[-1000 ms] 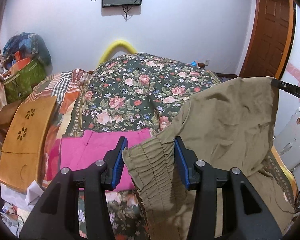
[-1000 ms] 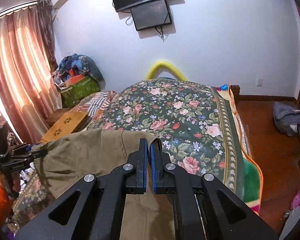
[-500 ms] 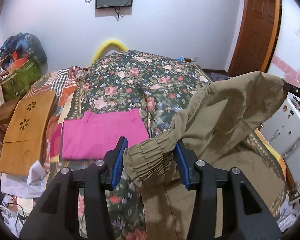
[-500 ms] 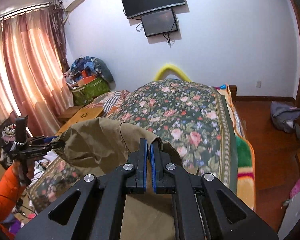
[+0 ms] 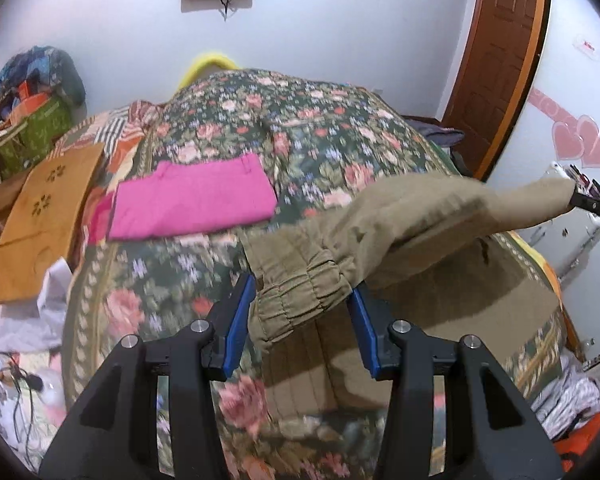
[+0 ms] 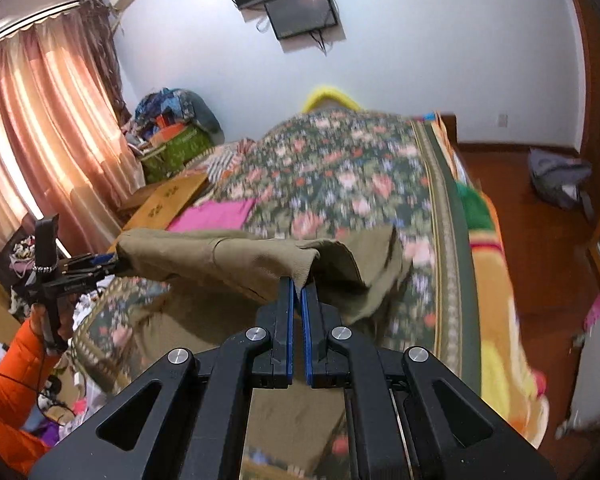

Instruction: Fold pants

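Observation:
Olive pants (image 5: 420,216) hang stretched between my two grippers above the floral bed (image 5: 284,128). My left gripper (image 5: 302,312) is shut on the bunched elastic waistband (image 5: 300,292). My right gripper (image 6: 298,286) is shut on a corner of the same pants (image 6: 228,256), its blue pads nearly touching. The lower part of the pants lies flat on the bed below (image 5: 440,312). In the right wrist view the left gripper (image 6: 100,266) shows at the far left, gripping the other end of the pants. The right gripper's tip (image 5: 592,204) shows at the right edge of the left wrist view.
A folded pink garment (image 5: 192,200) lies on the bed behind the pants. A wooden board (image 5: 48,216) lies at the bed's left side. Cluttered clothes cover the floor at left (image 5: 16,360). A door (image 5: 496,60) and a grey bag (image 6: 560,180) stand to the right.
Both grippers have lowered and moved forward over the bed with the pants, so the held edge now hangs lower and flatter. Both grips are unchanged.

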{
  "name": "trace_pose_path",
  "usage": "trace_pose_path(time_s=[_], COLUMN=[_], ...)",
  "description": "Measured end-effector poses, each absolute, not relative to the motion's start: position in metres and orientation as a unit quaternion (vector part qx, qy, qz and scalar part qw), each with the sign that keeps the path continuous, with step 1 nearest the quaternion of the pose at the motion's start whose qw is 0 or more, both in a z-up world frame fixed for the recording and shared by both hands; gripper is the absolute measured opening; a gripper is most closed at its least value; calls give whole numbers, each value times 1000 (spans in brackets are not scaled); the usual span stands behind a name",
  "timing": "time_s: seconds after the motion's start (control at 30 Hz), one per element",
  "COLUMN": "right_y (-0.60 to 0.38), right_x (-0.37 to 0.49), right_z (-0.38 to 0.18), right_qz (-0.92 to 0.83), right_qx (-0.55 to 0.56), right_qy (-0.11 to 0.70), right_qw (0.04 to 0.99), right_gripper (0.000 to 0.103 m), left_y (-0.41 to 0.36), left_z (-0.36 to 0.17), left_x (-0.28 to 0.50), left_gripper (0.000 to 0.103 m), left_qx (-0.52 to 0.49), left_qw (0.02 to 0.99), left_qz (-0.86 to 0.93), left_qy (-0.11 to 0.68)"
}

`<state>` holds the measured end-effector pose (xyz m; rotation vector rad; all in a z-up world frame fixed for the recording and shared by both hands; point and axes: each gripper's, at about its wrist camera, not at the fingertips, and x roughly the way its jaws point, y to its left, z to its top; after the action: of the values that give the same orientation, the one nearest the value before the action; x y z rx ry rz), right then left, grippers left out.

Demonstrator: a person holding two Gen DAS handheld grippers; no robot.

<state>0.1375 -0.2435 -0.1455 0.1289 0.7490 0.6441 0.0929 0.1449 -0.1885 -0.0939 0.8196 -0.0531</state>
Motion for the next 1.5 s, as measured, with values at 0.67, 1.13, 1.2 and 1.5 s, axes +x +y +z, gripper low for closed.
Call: trace_pose_path(time_s=[0.67,1.13,1.2,1.5], right_y=[-260,-287,-275,-223], right_x=[90,102,106,110], right_z=[-223,-201,-193,-236], right_qz=[275,222,240,297], right_qx=[72,65,59,22], right_qy=[452,440,428,476], right_qw=[845,868,870,827], right_gripper=[5,5,6,7], left_y=[140,164,156,134], left_z=[-239,-209,-205,-251], left_x=[54,51,60,76], left_gripper=[48,48,48,56], left_qx=[-61,-88,-88,-85], left_qw=[890,898,900,875], left_qz=[-5,62,48,38], left_qy=[453,427,424,476])
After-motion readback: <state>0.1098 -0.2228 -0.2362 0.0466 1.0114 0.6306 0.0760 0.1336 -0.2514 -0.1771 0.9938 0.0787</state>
